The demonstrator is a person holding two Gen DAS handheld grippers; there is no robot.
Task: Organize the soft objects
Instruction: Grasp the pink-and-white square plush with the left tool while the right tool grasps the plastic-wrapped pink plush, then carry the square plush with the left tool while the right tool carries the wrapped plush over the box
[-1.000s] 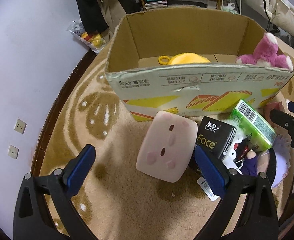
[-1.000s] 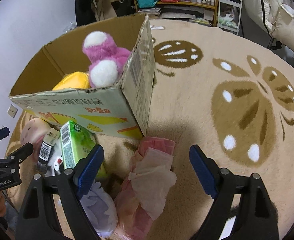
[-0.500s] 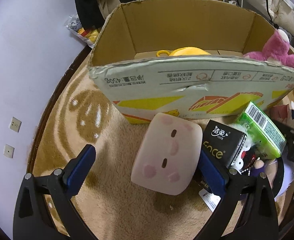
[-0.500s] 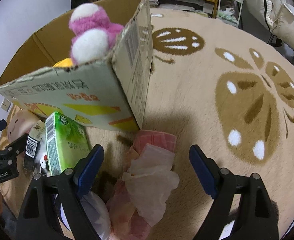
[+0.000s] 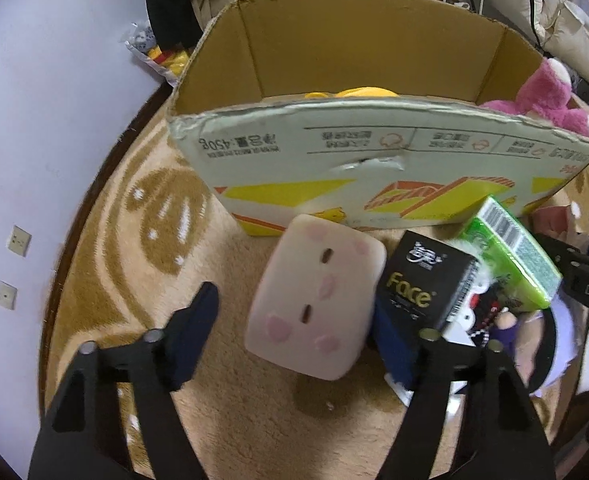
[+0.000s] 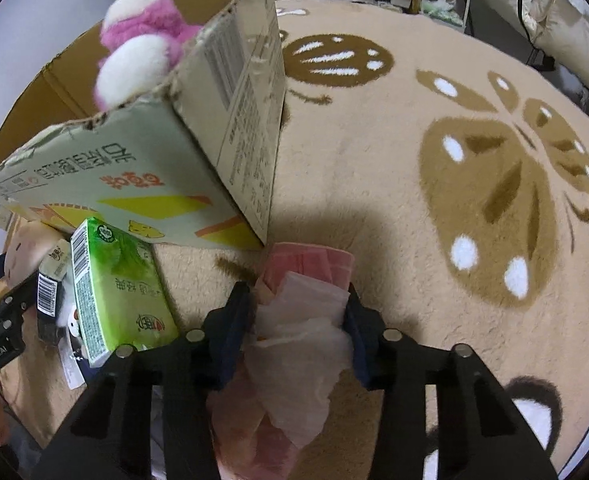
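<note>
A pale pink square plush [image 5: 314, 300] lies on the carpet in front of a cardboard box [image 5: 374, 172]. My left gripper [image 5: 294, 336] straddles it, jaws part closed; the right finger touches it, the left stands apart. In the right wrist view my right gripper [image 6: 298, 316] is shut on a pink tissue pack [image 6: 302, 308] with white tissue sticking out. A pink plush bear [image 6: 142, 56] and a yellow plush [image 5: 350, 94] sit in the box [image 6: 198, 152].
A black "Face" tissue pack [image 5: 426, 284], a green tissue pack [image 5: 510, 252] [image 6: 114, 288] and a small black-and-white doll [image 5: 482, 316] lie right of the pink plush. The carpet [image 6: 454, 160] stretches out to the right. A wall [image 5: 54, 120] is on the left.
Both grippers moved forward and lower. The right gripper's jaws closed onto the pink tissue pack. The left gripper's jaws narrowed around the pink plush.
</note>
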